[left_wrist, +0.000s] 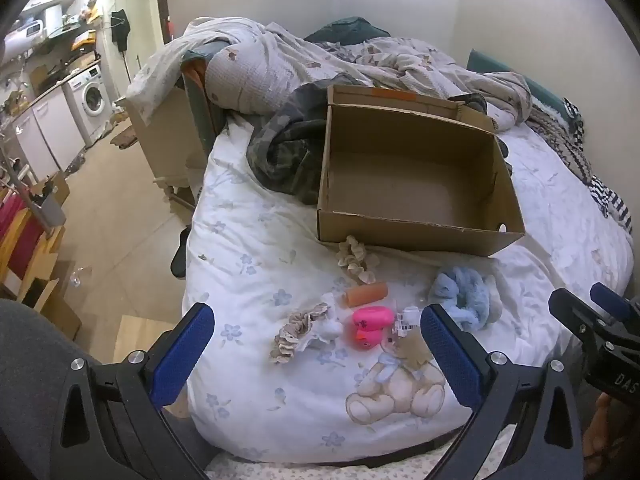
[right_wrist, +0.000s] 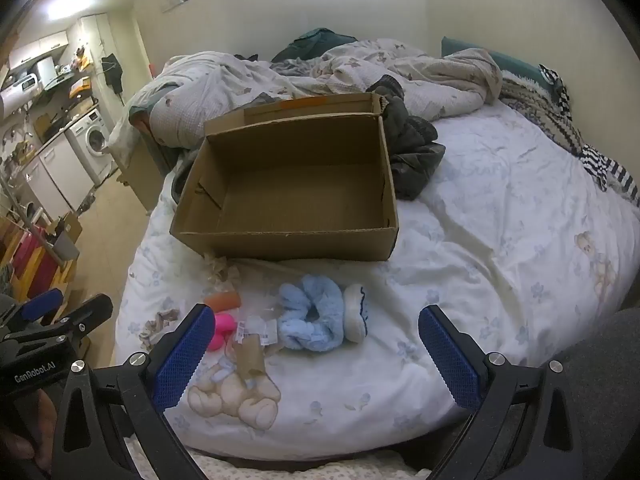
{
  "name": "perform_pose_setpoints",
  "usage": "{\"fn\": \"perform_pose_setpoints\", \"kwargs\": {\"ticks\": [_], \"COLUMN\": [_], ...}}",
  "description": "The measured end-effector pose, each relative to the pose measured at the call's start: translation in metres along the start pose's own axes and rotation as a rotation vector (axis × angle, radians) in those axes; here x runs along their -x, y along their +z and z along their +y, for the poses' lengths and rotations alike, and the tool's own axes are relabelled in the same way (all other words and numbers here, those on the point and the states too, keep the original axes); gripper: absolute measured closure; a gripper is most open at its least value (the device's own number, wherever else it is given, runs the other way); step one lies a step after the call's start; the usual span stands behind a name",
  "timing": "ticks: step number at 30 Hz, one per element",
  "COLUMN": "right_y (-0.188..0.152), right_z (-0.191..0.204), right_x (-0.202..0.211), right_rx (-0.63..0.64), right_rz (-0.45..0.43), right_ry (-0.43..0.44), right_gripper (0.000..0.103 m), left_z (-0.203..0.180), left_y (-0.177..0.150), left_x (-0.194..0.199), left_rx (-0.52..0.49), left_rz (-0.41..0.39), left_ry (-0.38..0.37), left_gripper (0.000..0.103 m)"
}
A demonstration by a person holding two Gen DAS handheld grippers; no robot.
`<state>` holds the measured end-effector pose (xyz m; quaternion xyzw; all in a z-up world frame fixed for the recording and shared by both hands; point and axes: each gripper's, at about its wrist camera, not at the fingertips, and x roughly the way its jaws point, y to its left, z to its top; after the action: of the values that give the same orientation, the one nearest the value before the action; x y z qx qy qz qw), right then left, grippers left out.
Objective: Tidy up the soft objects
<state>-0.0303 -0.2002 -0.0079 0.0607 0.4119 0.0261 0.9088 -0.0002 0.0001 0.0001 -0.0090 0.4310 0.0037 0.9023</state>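
Left tongs (left_wrist: pixel 316 344) and right tongs (right_wrist: pixel 316 344) both gape apart, holding nothing; cardboard box (left_wrist: pixel 420 236) at frame centre, blue scrunchie (right_wrist: pixel 316 320) below it.

an empty cardboard box (right_wrist: pixel 288 188) sits on the bed (right_wrist: pixel 500 240), with a fluffy blue scrunchie (right_wrist: pixel 312 316) and a pink toy (right_wrist: pixel 222 330) lying in front of it. the right gripper (right_wrist: pixel 316 340) hangs above them, jaws wide apart and holding nothing.

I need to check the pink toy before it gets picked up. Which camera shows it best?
The left wrist view: the pink toy lies whole and unblocked between the open fingers. In the right wrist view, the right gripper's blue finger hides most of it.
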Motion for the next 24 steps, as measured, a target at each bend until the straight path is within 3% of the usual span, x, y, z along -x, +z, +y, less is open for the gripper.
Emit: {"fn": "perform_pose_setpoints", "kwargs": {"ticks": [24], "right_y": [-0.0002], "right_z": [-0.0002], "right_x": [-0.0003], "right_rx": [-0.002], "right_rz": [0.002], "right_ry": [0.0], "right_gripper": [0.0], "left_z": [-0.0001], "left_y": [-0.0001], "left_x": [-0.0002], "left_rx": [0.001], "left_rz": [-0.001], "left_ry": [0.003], "left_gripper": [0.0]}}
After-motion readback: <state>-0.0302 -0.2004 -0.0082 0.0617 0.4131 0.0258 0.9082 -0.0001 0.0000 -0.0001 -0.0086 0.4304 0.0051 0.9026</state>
